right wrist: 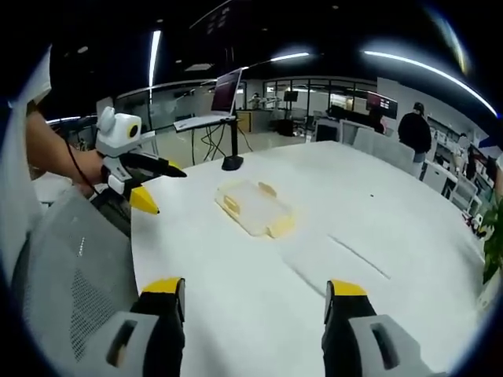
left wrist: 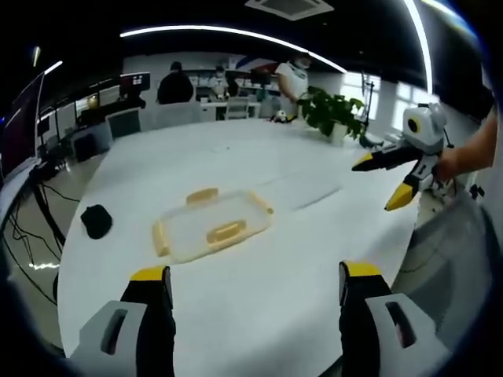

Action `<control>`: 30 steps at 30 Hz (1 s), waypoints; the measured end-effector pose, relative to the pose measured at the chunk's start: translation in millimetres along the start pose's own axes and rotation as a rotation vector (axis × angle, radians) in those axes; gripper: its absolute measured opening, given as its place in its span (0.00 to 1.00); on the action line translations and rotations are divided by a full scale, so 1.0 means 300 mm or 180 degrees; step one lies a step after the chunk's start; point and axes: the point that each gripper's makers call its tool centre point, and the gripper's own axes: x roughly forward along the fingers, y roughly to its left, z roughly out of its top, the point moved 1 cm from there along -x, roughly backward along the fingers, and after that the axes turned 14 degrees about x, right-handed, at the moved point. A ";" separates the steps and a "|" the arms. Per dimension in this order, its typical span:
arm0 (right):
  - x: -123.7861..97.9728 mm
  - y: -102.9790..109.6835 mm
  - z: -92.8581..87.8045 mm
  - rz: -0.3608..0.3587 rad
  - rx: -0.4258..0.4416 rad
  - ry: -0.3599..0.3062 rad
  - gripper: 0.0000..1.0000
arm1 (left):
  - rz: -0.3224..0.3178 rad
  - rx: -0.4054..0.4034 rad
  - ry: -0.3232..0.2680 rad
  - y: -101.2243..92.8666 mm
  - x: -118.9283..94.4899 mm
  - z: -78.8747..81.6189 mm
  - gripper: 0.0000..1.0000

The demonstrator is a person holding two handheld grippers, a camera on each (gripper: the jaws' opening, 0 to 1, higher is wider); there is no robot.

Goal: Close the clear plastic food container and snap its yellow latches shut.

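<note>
The clear plastic container (left wrist: pixel 212 225) with yellow latches (left wrist: pixel 226 232) on its sides lies on the white table (left wrist: pixel 259 314), ahead of my left gripper (left wrist: pixel 255 275), whose jaws stand open and empty. Just right of it is a faint clear rectangular outline (left wrist: pixel 302 191); I cannot tell whether it is the lid. My right gripper (left wrist: pixel 383 181) hovers open over the table's right edge, held by a hand. In the right gripper view the container (right wrist: pixel 255 208) lies ahead of the open right gripper (right wrist: pixel 255 288), the clear outline (right wrist: pixel 338 255) is nearer, and the left gripper (right wrist: pixel 167 191) hangs open at the left.
A small black object (left wrist: pixel 96 220) lies left of the container. A potted plant (left wrist: pixel 330 110) stands at the table's far end. A monitor stand (right wrist: pixel 232 163) rises beyond the container. Grey mesh chairs (right wrist: pixel 71 275) flank the table edge. People stand at desks behind.
</note>
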 end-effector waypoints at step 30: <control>0.070 -0.045 0.045 0.0108 -0.0194 0.0101 0.70 | -0.0146 0.0100 0.0155 0.081 0.035 -0.036 0.84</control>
